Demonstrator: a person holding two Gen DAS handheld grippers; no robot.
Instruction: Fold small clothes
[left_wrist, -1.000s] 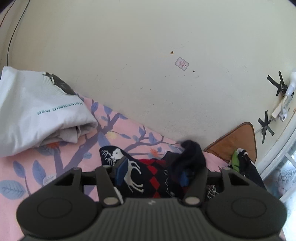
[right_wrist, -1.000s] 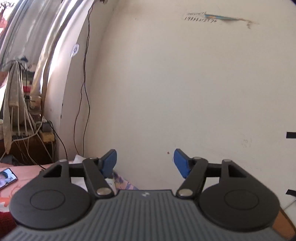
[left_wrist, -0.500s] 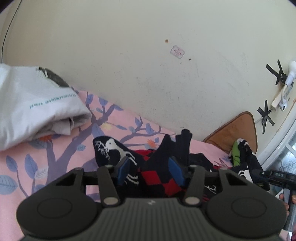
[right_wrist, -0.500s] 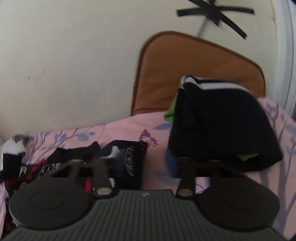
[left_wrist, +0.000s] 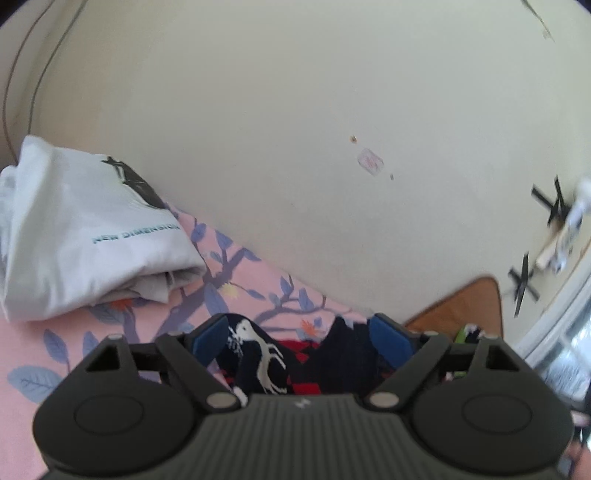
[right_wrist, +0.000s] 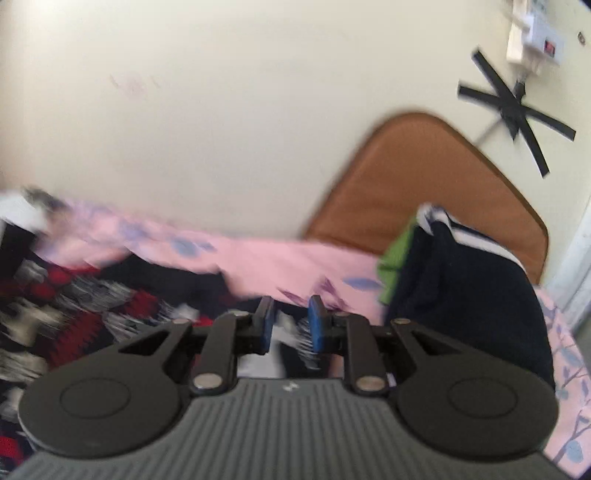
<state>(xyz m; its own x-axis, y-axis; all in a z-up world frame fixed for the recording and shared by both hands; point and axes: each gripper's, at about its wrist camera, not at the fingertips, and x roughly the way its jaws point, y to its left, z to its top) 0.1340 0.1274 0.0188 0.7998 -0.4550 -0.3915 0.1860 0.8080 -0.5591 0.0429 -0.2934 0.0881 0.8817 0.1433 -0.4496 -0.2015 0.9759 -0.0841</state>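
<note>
We're looking along the left tool (left_wrist: 299, 338) w/ its 2 blue pads (left_wrist: 208, 338) standing wide apart, nothing clamped between them. It's hovering over the patterned socks (left_wrist: 258, 354), dark navy w/ a white deer figure and red diamonds, which are lying on the pink bedsheet (left_wrist: 44, 347) printed w/ blue-grey branches and leaves. We're taking those socks as our landmark. Left of the socks and further back, a folded white t-shirt (left_wrist: 74, 229) w/ "NEW DIMENSION" lettering is sitting on the sheet against the cream wall (left_wrist: 295, 110). Right of the socks, a brown cushion (left_wrist: 465, 306) is leaning at the wall, and black tape crosses (left_wrist: 554, 201) are stuck on the wall above it.

The right view is badly blurred. We're seeing the right tool (right_wrist: 291, 325) w/ its pads drawn near each other but w/ a narrow gap showing; some black-and-white fabric is sitting in or behind that gap, and we can't tell if it's pinched. The socks pile (right_wrist: 74, 306) is spreading left of this tool. On the far side of the tool from the socks, a folded dark garment (right_wrist: 465, 302) w/ white stripes and a green layer is resting on the sheet in front of the cushion (right_wrist: 424, 173). A black tape cross (right_wrist: 513, 107) and a white wall fitting (right_wrist: 535, 33) are higher up.
</note>
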